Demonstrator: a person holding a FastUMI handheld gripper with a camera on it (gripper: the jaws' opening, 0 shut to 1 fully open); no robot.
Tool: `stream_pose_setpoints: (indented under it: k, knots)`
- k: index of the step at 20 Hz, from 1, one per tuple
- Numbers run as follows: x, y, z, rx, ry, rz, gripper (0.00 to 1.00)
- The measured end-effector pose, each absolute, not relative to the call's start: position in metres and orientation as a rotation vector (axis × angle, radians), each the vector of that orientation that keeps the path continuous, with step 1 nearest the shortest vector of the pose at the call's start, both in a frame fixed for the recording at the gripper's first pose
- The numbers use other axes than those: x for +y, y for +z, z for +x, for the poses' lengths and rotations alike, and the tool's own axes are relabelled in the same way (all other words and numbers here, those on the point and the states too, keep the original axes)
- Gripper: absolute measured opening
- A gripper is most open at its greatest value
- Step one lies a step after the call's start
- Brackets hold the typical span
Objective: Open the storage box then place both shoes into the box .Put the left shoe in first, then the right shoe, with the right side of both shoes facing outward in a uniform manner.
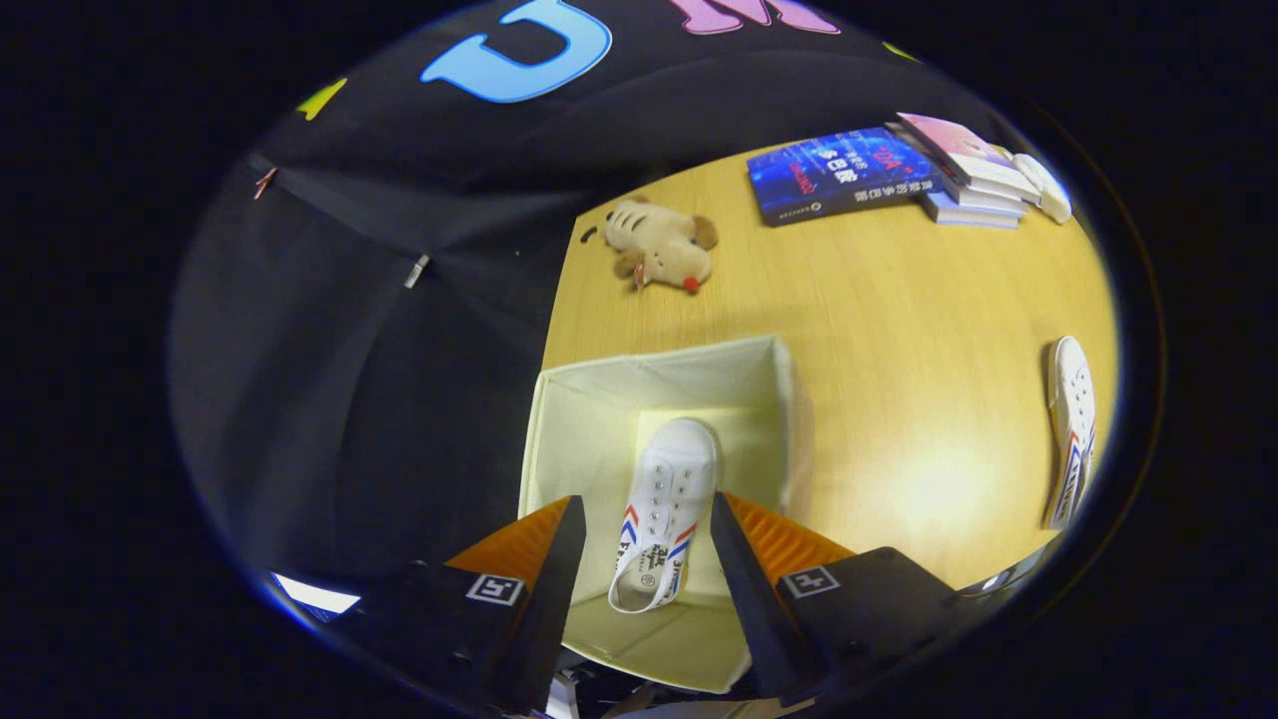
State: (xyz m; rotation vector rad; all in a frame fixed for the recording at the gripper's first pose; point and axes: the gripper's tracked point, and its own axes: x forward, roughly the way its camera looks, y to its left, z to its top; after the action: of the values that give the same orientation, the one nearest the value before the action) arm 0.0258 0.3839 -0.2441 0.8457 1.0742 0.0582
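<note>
— Where's the shoe?
— I see 1 white shoe (663,516) inside the open storage box (574,419), frame centre, between my gripper's (644,534) released fingers; the other shoe (1072,429) lies far right.

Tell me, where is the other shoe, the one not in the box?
The other shoe lies on the wooden table, well off to the right of the open storage box and the open gripper.

You are seeing print on the shoe (664,514) inside the storage box (579,419) and on the blue book (839,172) beyond it; none is resolving legibly.
</note>
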Motion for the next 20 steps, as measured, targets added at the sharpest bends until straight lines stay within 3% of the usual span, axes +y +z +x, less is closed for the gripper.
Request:
stream_pose_setpoints:
  k: [8,13,20]
  knots:
    - [0.193,-0.239,-0.042,0.925,-0.119,0.633,0.81]
    - [0.087,-0.273,-0.105,0.962,-0.275,0.56,0.9]
    - [0.011,-0.342,-0.173,1.099,-0.371,0.542,0.9]
